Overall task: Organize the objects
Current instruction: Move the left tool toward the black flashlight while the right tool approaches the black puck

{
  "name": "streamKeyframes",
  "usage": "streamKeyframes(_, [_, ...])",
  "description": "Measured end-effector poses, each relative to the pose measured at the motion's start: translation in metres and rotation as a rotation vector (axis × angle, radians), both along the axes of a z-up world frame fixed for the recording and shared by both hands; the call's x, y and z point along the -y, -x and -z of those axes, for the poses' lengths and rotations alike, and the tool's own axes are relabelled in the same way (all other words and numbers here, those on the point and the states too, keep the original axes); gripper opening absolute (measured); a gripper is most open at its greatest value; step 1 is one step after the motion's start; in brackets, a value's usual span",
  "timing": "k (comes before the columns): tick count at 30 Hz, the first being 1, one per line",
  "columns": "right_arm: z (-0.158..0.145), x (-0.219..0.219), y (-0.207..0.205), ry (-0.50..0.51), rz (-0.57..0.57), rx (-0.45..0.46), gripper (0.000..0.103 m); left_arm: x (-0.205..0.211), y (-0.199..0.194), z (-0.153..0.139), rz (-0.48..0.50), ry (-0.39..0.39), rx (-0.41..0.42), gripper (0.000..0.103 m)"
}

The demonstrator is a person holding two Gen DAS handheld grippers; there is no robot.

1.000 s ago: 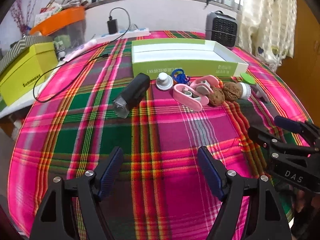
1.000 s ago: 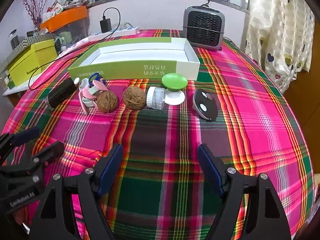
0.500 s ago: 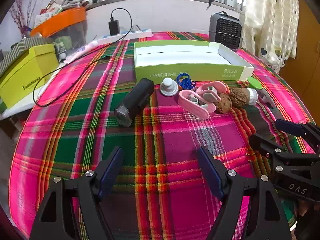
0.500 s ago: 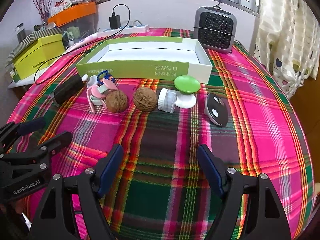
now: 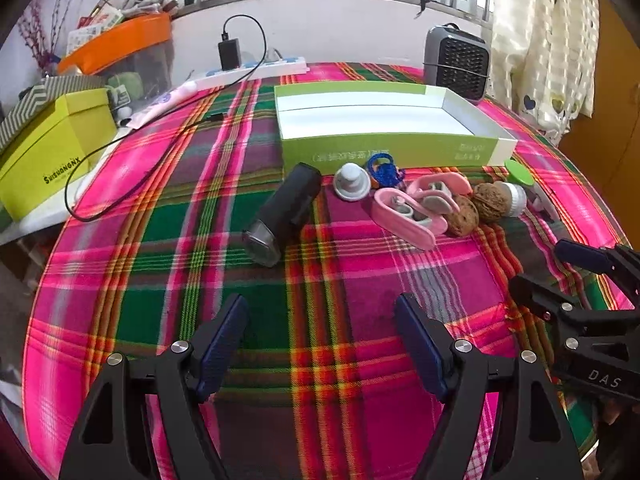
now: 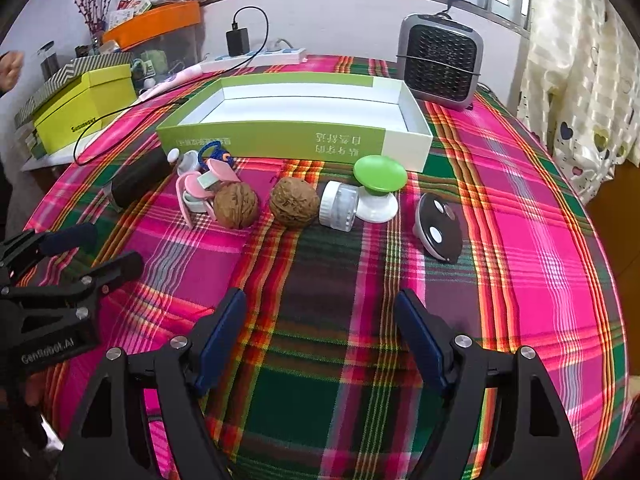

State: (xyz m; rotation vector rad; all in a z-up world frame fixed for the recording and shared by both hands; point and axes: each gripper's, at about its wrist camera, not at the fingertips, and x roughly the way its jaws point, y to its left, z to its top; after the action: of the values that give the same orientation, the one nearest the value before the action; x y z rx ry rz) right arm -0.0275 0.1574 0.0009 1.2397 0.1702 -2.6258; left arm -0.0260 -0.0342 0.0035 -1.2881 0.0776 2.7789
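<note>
Both grippers, left point(image 5: 320, 344) & right point(image 6: 320, 340), now nearer the clutter vs 1 s ago, jaws wide open, holding nothing; walnuts point(image 6: 236, 205), flashlight point(image 5: 286, 210) etc. still lined up just in front of empty box point(image 6: 280, 136) — sorting not begun

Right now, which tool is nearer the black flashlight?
Left. The left tool sits just short of the black flashlight; the right tool faces the walnuts, flashlight far to its left.

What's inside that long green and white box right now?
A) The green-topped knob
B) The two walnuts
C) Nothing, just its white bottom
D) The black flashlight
C: the box shows only bare white floor, while the walnuts, flashlight and green-topped knob all lie on the plaid cloth in front of it.
</note>
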Motion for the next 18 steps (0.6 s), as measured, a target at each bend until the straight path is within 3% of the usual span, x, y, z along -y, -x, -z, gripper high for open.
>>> streamKeyframes(8, [-0.002, -0.007, 0.000, 0.028, -0.022, -0.001, 0.077, 0.000, 0.001, -0.006, 0.002, -0.002, -0.017, 0.077])
streamKeyframes(18, [-0.021, -0.043, -0.001, 0.048, 0.029, -0.079, 0.077, 0.018, 0.006, -0.023, 0.001, -0.019, -0.078, 0.076])
